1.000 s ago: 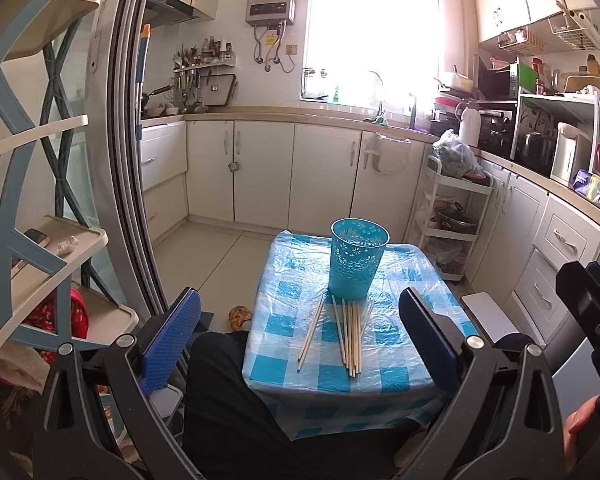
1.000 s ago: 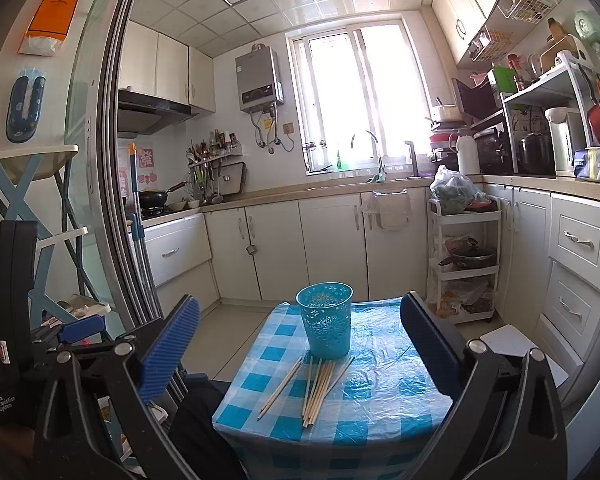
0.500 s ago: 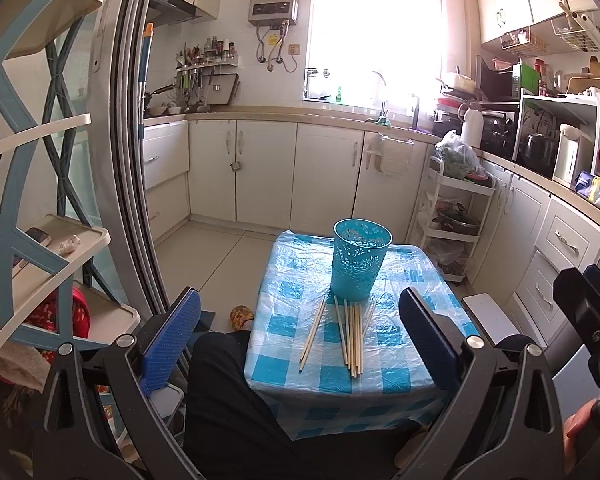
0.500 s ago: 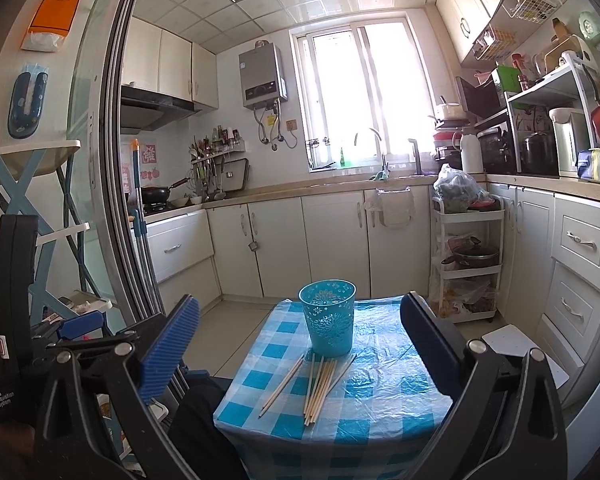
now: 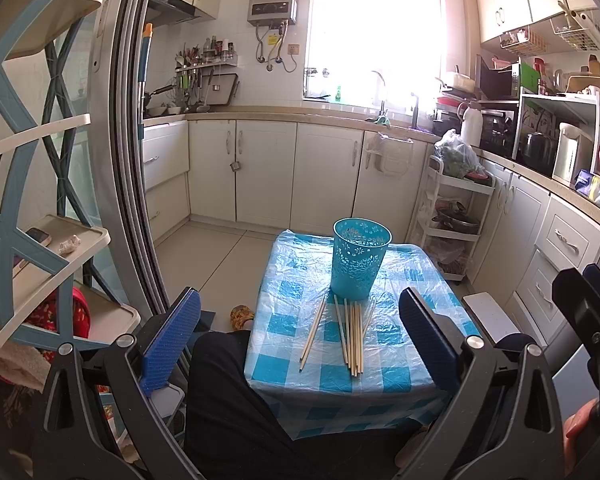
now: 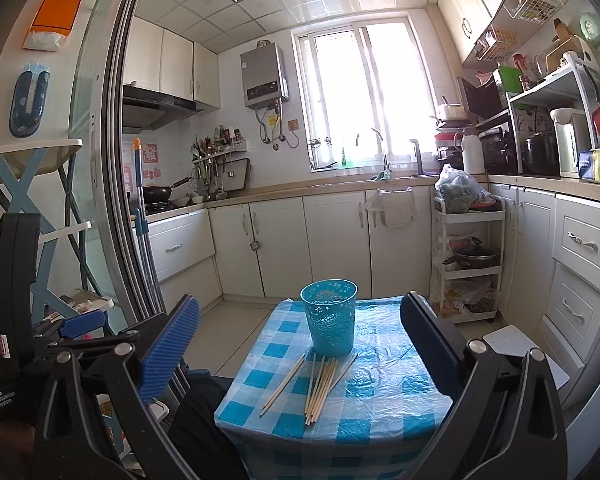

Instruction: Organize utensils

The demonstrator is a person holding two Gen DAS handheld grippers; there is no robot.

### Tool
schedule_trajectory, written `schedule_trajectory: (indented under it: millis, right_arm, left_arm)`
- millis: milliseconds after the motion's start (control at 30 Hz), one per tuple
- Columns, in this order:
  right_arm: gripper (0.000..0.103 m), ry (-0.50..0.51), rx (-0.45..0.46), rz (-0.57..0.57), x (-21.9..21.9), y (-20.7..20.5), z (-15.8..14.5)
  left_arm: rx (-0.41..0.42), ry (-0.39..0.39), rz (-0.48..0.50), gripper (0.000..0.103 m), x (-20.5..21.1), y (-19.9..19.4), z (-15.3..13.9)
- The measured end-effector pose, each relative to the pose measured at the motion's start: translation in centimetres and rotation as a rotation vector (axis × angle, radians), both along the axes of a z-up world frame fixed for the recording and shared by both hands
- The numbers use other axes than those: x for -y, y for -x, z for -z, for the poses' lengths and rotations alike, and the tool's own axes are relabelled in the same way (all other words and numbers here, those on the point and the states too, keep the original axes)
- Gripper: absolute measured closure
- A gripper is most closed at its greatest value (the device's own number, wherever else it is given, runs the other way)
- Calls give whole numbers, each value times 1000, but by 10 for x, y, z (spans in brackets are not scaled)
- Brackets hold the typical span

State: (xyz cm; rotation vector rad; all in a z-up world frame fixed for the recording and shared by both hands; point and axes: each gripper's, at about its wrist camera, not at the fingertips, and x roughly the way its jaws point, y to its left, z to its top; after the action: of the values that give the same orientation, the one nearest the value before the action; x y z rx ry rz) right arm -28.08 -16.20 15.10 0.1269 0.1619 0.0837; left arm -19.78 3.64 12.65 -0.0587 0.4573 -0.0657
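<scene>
Several wooden chopsticks (image 5: 352, 336) lie in a loose bundle on a small table with a blue checked cloth (image 5: 404, 368), one chopstick (image 5: 313, 333) apart to the left. A teal perforated cup (image 5: 360, 261) stands upright just behind them. My left gripper (image 5: 300, 344) is open and empty, held back from the table's near edge. In the right wrist view the chopsticks (image 6: 324, 384) and cup (image 6: 330, 316) show again, on the cloth (image 6: 380, 420). My right gripper (image 6: 300, 348) is open and empty, also short of the table.
A dark-clothed leg (image 5: 220, 400) is at the table's near left corner. A blue-and-cream shelf rack (image 5: 32, 248) and sliding door frame (image 5: 128, 160) stand at left. White cabinets (image 5: 560, 248) and a trolley (image 5: 456, 216) are at right.
Both views have shifted slightly; the table and cup sit a little further right and lower in the left wrist view. Chopsticks and cup have not moved. Both grippers stay open.
</scene>
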Motion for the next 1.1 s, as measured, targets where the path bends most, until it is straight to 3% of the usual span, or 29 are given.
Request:
schedule_trajectory:
  millis: [600, 867, 1100]
  right_arm:
    - [7, 15, -4, 0, 1, -2, 5]
    - [7, 38, -194, 34, 17, -66, 46]
    - [7, 87, -471, 97, 49, -140, 106]
  left_arm:
    - [-28, -5, -1, 8, 0, -5, 8]
    - [-140, -4, -17, 8, -4, -53, 39]
    - [-263, -15, -6, 8, -3, -110, 82]
